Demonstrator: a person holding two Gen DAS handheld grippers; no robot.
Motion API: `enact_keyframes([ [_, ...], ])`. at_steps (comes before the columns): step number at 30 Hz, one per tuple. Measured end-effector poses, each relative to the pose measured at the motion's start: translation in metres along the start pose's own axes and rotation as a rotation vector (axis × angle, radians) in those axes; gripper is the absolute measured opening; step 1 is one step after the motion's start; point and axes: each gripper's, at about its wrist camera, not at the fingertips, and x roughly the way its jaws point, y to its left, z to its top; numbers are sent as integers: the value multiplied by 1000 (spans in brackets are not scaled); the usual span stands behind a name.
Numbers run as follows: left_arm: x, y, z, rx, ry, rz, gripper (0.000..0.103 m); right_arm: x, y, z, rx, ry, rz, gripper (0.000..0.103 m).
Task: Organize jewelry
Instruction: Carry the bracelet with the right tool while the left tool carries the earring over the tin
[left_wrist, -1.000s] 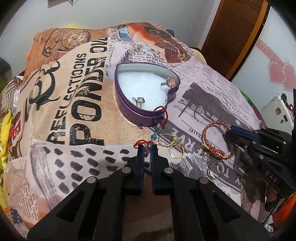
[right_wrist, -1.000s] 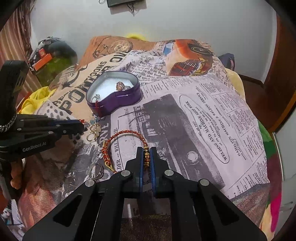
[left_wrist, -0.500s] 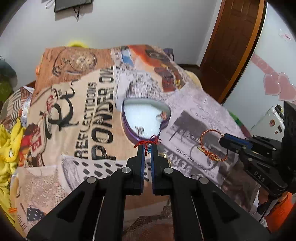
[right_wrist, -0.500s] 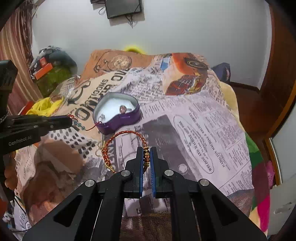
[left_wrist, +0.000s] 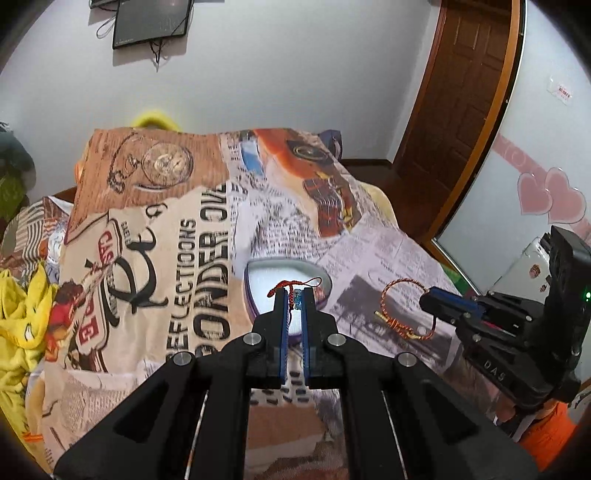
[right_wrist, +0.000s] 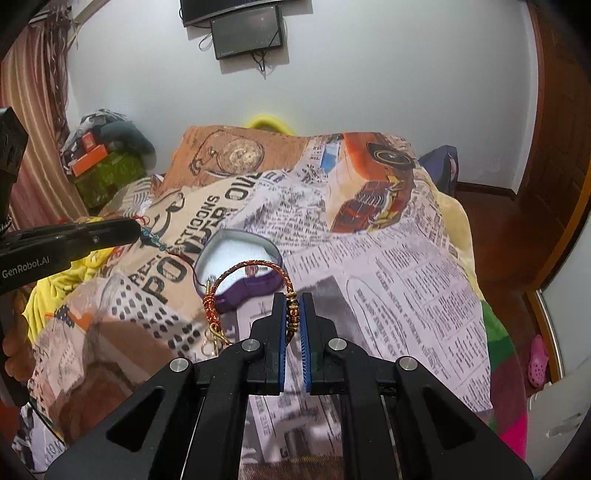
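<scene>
a bed covered with a newspaper-print blanket (left_wrist: 369, 251) fills a white-walled room. on it sits a purple heart-shaped tin with white lining (left_wrist: 255, 280). the left claw (left_wrist: 293, 295) is clamped on a thin red cord bracelet with blue beads (left_wrist: 291, 291), raised over the tin. the right claw (right_wrist: 293, 299) is clamped on a red-and-gold braided bracelet (right_wrist: 251, 264), lifted off the blanket near the tin.

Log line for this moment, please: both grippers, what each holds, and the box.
left hand-held gripper: shut on red cord above box | right hand-held gripper: shut on bracelet, lifted | box: open
</scene>
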Motion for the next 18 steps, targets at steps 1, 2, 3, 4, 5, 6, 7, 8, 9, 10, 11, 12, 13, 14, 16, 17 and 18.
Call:
enact_keyframes([
  [1, 0, -1, 2, 1, -3, 1, 4, 1, 1, 2, 0, -4, 1, 6],
  [2, 1, -1, 6, 4, -9, 3, 4, 2, 2, 4, -1, -8, 3, 6],
  [3, 2, -1, 8, 7, -15, 6, 4, 2, 3, 6, -2, -12, 4, 6],
  [4, 2, -1, 9, 9, -18, 9, 4, 4, 4, 8, -3, -17, 5, 6],
  [5, 3, -1, 12, 11, -22, 12, 4, 5, 5, 10, -3, -21, 7, 6],
  [6, 5, -1, 14, 12, -26, 13, 4, 6, 6, 12, -3, -25, 8, 6],
  [7, 6, 0, 16, 13, -29, 14, 4, 8, 6, 14, -3, -28, 10, 6],
  [8, 8, 0, 17, 13, -31, 15, 4, 9, 7, 16, -3, -30, 12, 6],
  [9, 9, 0, 18, 13, -31, 16, 4, 11, 7, 18, -3, -32, 13, 6],
  [10, 11, 1, 20, 12, -32, 17, 4, 14, 8, 21, -4, -33, 13, 6],
  [11, 13, 2, 22, 10, -34, 15, 4, 15, 8, 22, -5, -34, 13, 6],
  [12, 15, 2, 23, 10, -35, 15, 4, 18, 9, 25, -6, -35, 13, 6],
  [13, 17, 3, 24, 9, -36, 16, 4, 21, 9, 26, -5, -36, 12, 6],
  [14, 19, 3, 25, 9, -36, 16, 4, 22, 9, 28, -5, -36, 12, 6],
  [16, 24, 4, 26, 10, -32, 17, 4, 27, 11, 31, -10, -36, 12, 6],
  [17, 27, 4, 26, 10, -29, 18, 4, 30, 10, 33, -15, -37, 9, 6],
  [18, 31, 5, 26, 10, -25, 16, 4, 33, 11, 35, -15, -36, 7, 6],
])
